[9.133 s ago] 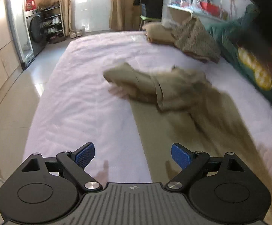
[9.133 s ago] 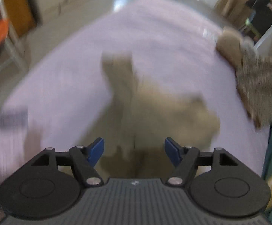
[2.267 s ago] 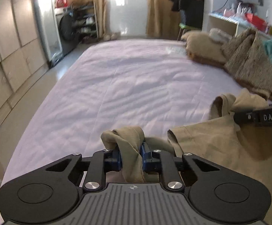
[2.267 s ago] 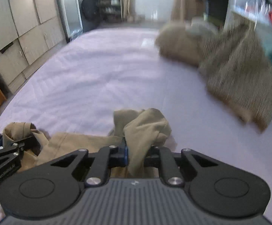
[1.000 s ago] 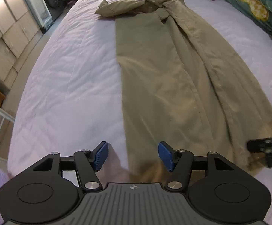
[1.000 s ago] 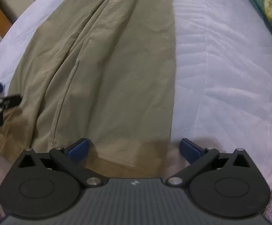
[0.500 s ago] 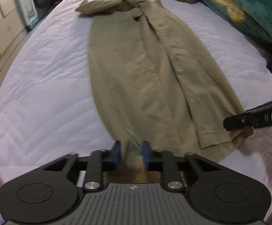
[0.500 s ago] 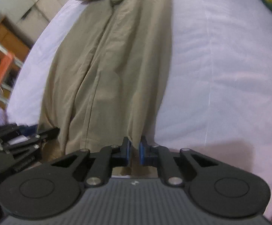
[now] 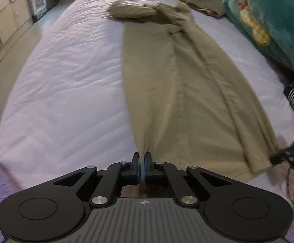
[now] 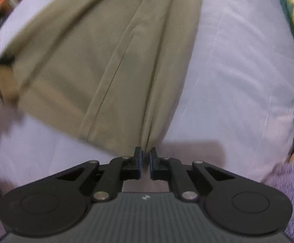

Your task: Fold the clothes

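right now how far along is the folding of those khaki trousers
Done: the khaki trousers lie stretched lengthwise on the bed. In hand: the left gripper and right gripper are each shut on the near hem end. Left: no fold shows yet, and the far end is bunched.

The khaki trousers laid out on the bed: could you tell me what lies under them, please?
Under the khaki trousers lies the lilac quilted bedspread, visible all around them. Whatever is beneath the cloth itself is covered. Both grippers pinch the near hem: left gripper, right gripper.
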Demonstrator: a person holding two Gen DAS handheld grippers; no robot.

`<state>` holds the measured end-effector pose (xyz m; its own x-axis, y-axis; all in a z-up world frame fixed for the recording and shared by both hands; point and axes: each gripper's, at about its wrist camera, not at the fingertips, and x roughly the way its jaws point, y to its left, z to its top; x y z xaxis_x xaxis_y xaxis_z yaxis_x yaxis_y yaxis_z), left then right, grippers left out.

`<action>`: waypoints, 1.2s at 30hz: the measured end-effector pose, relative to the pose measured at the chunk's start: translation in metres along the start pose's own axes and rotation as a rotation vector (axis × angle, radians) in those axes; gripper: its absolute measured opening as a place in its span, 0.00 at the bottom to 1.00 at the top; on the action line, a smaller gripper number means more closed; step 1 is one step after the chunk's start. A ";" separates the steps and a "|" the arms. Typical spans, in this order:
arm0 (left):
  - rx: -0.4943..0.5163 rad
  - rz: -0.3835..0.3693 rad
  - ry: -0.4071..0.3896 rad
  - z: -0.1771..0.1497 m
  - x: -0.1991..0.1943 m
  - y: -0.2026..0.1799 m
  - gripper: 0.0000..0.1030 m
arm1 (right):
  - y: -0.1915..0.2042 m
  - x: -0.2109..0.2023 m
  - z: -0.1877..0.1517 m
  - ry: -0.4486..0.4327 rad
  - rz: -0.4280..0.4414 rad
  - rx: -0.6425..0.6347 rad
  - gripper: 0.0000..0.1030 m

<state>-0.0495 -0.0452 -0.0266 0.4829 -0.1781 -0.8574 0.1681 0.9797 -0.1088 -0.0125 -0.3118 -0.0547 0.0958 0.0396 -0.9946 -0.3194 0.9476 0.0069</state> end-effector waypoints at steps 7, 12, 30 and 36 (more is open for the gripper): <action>0.006 0.014 -0.024 0.002 -0.013 0.015 0.04 | -0.002 -0.016 0.008 -0.026 0.030 0.001 0.18; 0.075 -0.003 -0.163 0.058 -0.015 -0.015 0.15 | -0.013 -0.066 0.064 -0.300 -0.010 0.034 0.86; 0.100 0.113 -0.169 0.079 0.074 -0.058 0.18 | -0.017 -0.038 0.261 -0.752 -0.025 -0.038 0.95; 0.115 0.115 -0.159 0.085 0.077 -0.050 0.59 | -0.016 -0.002 0.298 -0.667 -0.143 -0.076 0.95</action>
<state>0.0519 -0.1156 -0.0445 0.6323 -0.0867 -0.7699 0.1962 0.9793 0.0509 0.2732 -0.2321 -0.0217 0.6940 0.1253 -0.7089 -0.3231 0.9342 -0.1511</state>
